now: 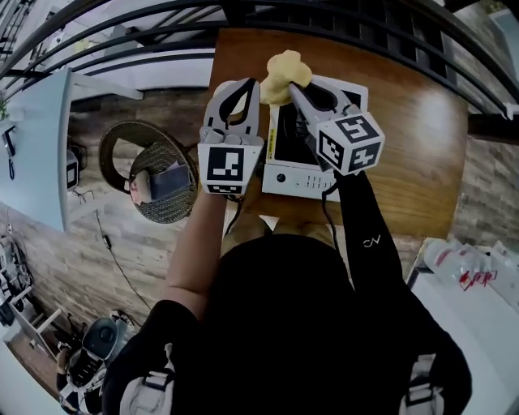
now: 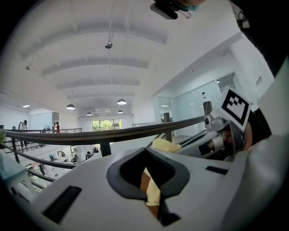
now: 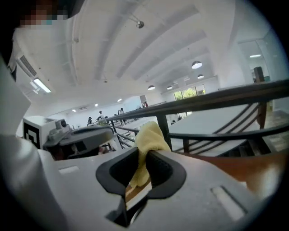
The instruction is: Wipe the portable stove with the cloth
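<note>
A white portable stove (image 1: 304, 174) with a black top lies on the wooden table (image 1: 413, 138). The yellow cloth (image 1: 284, 74) is bunched above the stove's far edge. My right gripper (image 1: 293, 87) is shut on it: in the right gripper view the cloth (image 3: 150, 135) sticks up past the closed pads and hangs down through the gap behind them. My left gripper (image 1: 256, 81) meets the cloth's left edge with its jaws together. In the left gripper view a strip of cloth (image 2: 153, 191) runs between the pads, and the right gripper (image 2: 226, 131) is close by.
A black railing (image 1: 340, 24) runs along the table's far side. A round wicker stool (image 1: 154, 174) with a phone on it stands to the left on the brick-patterned floor. A white surface with a plastic bag (image 1: 462, 263) is at the lower right.
</note>
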{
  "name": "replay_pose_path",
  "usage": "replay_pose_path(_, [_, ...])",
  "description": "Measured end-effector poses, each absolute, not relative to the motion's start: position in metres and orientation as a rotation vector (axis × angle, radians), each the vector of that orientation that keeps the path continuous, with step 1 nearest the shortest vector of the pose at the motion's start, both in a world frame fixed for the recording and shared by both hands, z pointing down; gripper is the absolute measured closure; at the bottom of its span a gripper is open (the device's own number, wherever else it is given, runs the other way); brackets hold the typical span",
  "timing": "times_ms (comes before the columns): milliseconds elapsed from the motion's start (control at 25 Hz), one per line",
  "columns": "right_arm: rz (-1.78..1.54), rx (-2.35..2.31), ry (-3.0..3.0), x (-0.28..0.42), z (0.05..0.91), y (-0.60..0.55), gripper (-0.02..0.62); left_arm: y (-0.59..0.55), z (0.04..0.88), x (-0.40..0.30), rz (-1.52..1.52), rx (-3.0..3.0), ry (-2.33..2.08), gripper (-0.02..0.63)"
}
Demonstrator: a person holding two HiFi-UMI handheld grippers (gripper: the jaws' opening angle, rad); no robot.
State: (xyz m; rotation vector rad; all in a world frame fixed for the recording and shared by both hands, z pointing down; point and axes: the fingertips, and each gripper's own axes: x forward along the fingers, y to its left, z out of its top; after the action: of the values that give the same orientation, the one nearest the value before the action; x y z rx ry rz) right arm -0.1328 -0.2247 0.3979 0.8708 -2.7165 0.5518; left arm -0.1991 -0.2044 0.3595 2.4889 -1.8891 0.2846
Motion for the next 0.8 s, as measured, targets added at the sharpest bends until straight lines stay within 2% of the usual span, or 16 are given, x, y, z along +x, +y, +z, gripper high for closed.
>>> replay_pose_path(240, [0.541, 0.954, -2.524, -0.094, 0.453, -0.206, 0.538, -0.189, 0.366, -0.187, 0.312, 2.510, -1.852, 0.600])
replay_pose_path(800, [0.553, 1.370, -2.318, 0.096, 0.454, -0.210, 0.538, -0.203, 0.370, -0.092, 0.309, 2.653, -1.635, 0.600])
